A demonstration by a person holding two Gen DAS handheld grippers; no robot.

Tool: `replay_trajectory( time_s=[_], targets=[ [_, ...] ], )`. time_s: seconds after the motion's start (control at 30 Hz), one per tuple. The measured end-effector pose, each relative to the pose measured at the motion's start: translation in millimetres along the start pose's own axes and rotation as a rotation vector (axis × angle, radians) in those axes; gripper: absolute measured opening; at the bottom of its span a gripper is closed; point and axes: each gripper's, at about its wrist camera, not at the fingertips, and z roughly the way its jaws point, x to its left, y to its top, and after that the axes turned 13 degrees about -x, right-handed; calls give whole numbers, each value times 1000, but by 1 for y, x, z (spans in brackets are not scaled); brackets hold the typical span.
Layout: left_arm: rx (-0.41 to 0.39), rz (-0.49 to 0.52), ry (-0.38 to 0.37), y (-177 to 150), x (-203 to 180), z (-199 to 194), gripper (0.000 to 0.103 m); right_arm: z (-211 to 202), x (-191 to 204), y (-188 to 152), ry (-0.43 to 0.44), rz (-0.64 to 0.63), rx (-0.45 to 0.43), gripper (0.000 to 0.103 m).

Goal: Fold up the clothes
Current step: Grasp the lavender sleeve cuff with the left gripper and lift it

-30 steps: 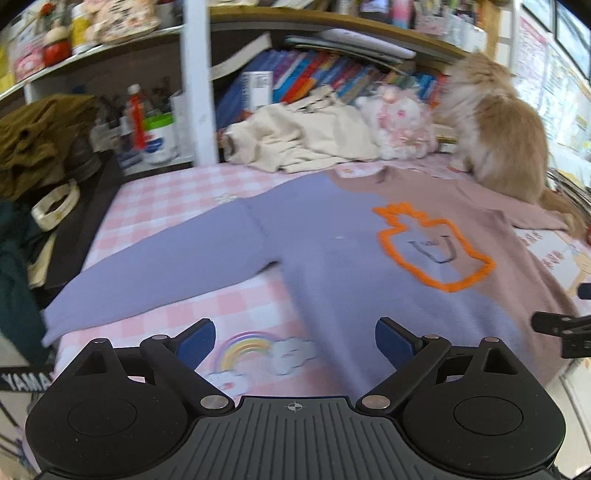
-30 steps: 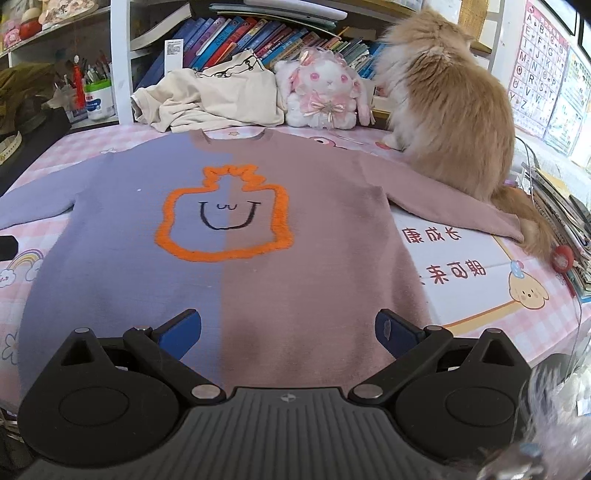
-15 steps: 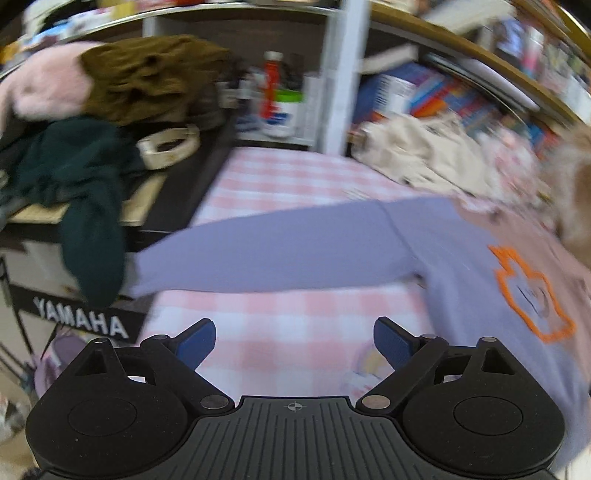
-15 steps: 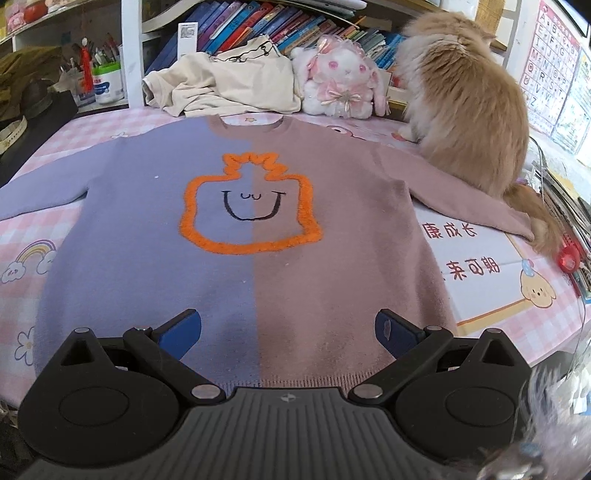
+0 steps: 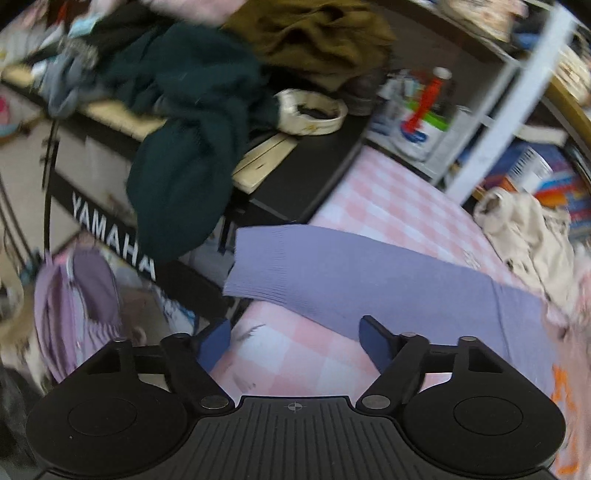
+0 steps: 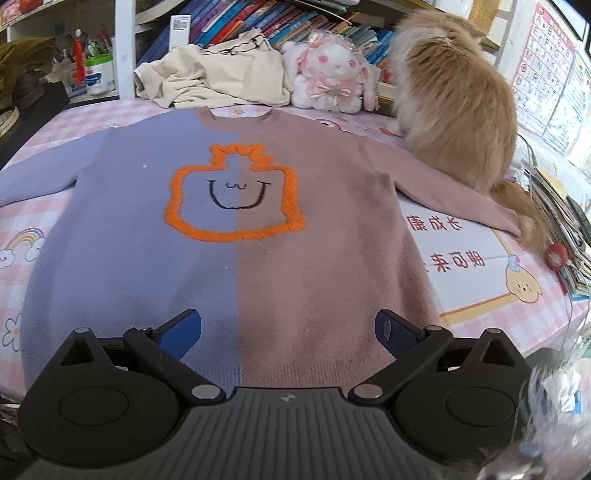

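A two-tone sweater (image 6: 236, 236), lilac on its left half and dusty pink on its right, lies flat and face up on the pink checked table cover (image 6: 22, 218), an orange outlined face on its chest. Its lilac sleeve (image 5: 354, 273) stretches toward the table's left edge, the cuff (image 5: 255, 262) hanging slightly past it. My left gripper (image 5: 295, 341) is open, just short of that sleeve near the cuff, empty. My right gripper (image 6: 288, 332) is open above the sweater's bottom hem, empty. The pink sleeve (image 6: 454, 192) runs right, under a cat.
A fluffy orange cat (image 6: 454, 99) sits on the pink sleeve's end. A cream garment (image 6: 218, 77) and a plush bunny (image 6: 332, 74) lie behind the collar. Left of the table stands a black keyboard (image 5: 110, 236) piled with dark green (image 5: 188, 147) and olive clothes (image 5: 314, 33).
My left gripper has swung left from the sweater's body to the lilac sleeve's cuff at the table edge. My right gripper has eased slightly closer over the hem. Both stayed open.
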Motion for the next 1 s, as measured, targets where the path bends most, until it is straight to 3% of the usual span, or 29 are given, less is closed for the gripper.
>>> replay_trajectory(
  time_s=[0.27, 0.33, 0.47, 0.5, 0.53, 0.7, 1.0],
  targets=[
    [9, -223, -1, 3, 26, 22, 67, -2, -10, -1, -48, 25, -3, 102],
    [4, -275, 7, 4, 31, 25, 53, -3, -10, 0, -51, 17, -8, 102],
    [-11, -344, 4, 3, 40, 31, 37, -5, -9, 0, -53, -1, -20, 102],
    [-22, -353, -1, 3, 41, 30, 28, -6, -10, 0, -53, -5, -21, 102],
    [-35, -337, -2, 5, 38, 28, 20, -5, -10, 0, -53, -8, -21, 102],
    [-99, -253, -6, 12, 18, 13, 3, -4, -19, 0, -53, 0, -29, 102],
    [-221, -91, -32, 28, -29, -14, 2, 16, -41, 7, 9, 15, -49, 102]
  ],
)
